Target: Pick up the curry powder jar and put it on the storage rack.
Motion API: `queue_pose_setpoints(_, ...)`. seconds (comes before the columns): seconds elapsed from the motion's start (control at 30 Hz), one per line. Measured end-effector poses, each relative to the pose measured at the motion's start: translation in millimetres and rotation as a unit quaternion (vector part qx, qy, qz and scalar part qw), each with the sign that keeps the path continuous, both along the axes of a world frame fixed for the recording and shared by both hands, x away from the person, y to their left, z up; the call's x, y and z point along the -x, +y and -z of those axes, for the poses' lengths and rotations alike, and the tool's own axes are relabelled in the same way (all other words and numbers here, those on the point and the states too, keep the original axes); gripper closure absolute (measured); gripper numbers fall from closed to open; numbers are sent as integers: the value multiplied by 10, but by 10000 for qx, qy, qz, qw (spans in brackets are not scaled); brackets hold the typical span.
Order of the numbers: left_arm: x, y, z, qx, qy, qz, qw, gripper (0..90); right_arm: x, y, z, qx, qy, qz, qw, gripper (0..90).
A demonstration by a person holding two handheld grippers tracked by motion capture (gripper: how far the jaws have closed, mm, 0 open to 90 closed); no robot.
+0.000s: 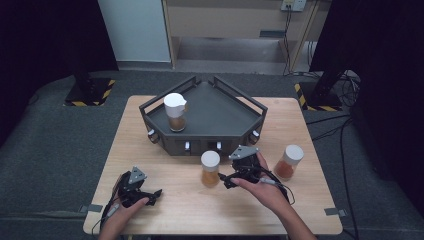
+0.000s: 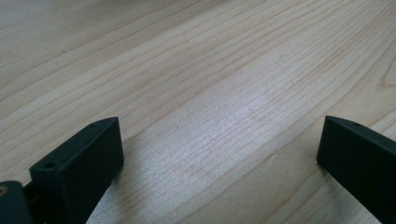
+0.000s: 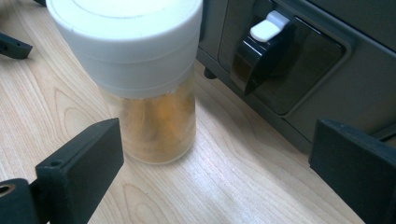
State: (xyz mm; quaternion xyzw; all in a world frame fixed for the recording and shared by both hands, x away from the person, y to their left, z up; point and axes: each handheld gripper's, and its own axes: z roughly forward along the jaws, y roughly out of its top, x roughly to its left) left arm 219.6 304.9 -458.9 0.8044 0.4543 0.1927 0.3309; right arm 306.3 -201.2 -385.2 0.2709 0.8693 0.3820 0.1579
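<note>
Three white-capped jars with brownish contents show in the high view. One jar [image 1: 175, 112] stands on the dark grey angular tray [image 1: 225, 112]. A second jar [image 1: 210, 168] stands on the wooden table in front of the tray, and a third jar [image 1: 289, 162] stands to the right. My right gripper [image 1: 226, 180] is open just right of the middle jar [image 3: 140, 79], which rises ahead of the left jaw, untouched. My left gripper [image 1: 156, 195] rests open at the table's front left, over bare wood [image 2: 219, 121].
The tray's front wall carries small white-tipped knobs [image 3: 266, 30]. The table [image 1: 165, 210] has bare wood between the two grippers and along its front edge. Dark stands and cables lie on the floor beyond.
</note>
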Motion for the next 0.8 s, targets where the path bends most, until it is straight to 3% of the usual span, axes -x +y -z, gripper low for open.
queue_pose_setpoints(0.8, 1, -3, 0, 1, -1, -8, 10000, 0, -76, 133, -56, -4, 55, -194, 9998, 38)
